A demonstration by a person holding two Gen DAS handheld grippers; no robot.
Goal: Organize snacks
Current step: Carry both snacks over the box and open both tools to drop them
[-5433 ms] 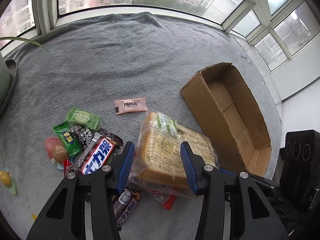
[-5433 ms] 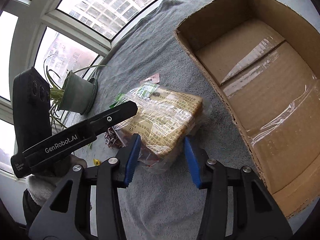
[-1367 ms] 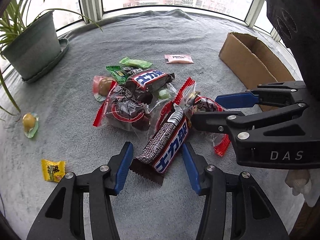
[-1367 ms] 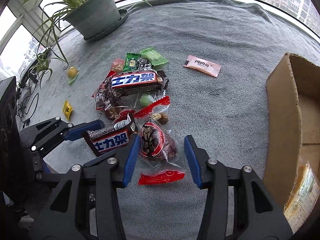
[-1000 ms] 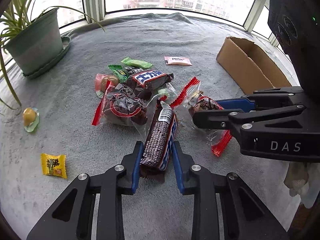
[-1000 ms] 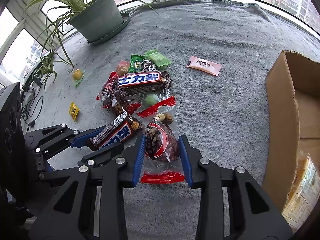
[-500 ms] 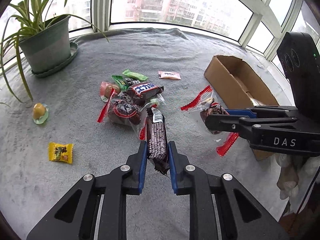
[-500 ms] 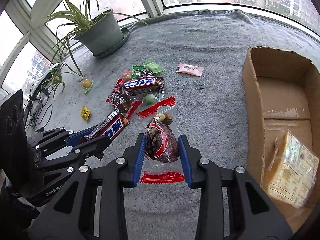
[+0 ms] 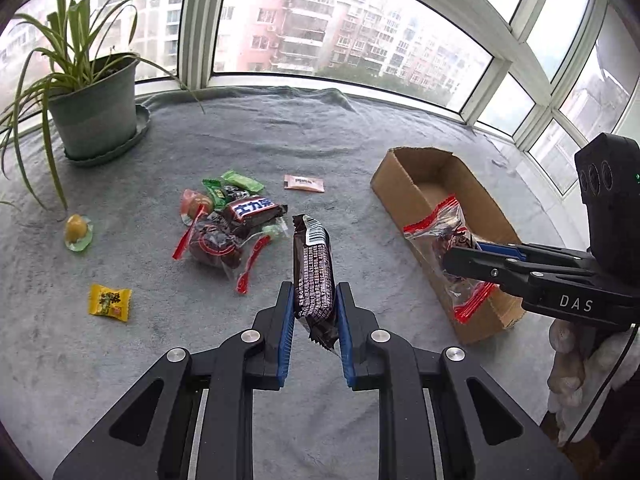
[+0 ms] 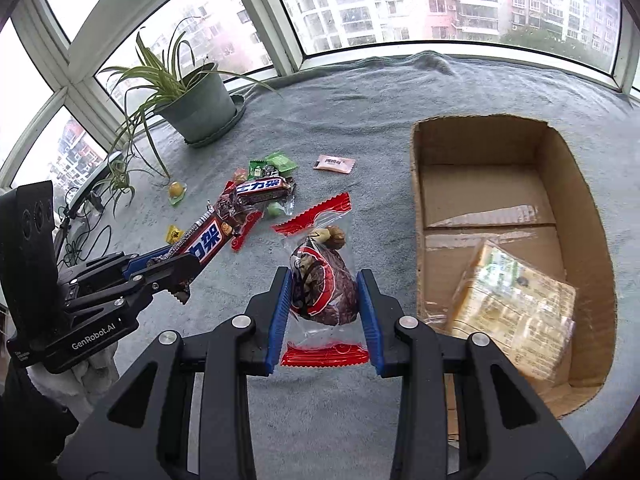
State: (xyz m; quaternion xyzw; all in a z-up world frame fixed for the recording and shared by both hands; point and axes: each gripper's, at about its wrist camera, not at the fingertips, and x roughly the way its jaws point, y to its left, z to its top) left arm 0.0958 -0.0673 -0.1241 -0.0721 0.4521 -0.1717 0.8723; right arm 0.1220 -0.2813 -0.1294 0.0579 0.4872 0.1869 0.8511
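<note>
A: Where's the choc bar (image 9: 313, 272)?

B: Clamped in your left gripper (image 9: 313, 312), off the gray blanket (image 9: 120, 360).

A: Right gripper (image 10: 323, 300)?

B: Jaws pinching the nut bag (image 10: 322, 280), just beside the cardboard box (image 10: 416, 200); bread pack (image 10: 512, 312) lies inside.

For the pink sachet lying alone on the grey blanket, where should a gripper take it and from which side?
The pink sachet lies flat, clear of the snack pile. It is probably best taken from above, with the jaws across its short width at mid-length; being thin, the pads would likely have to press into the blanket to catch its edges.
</note>
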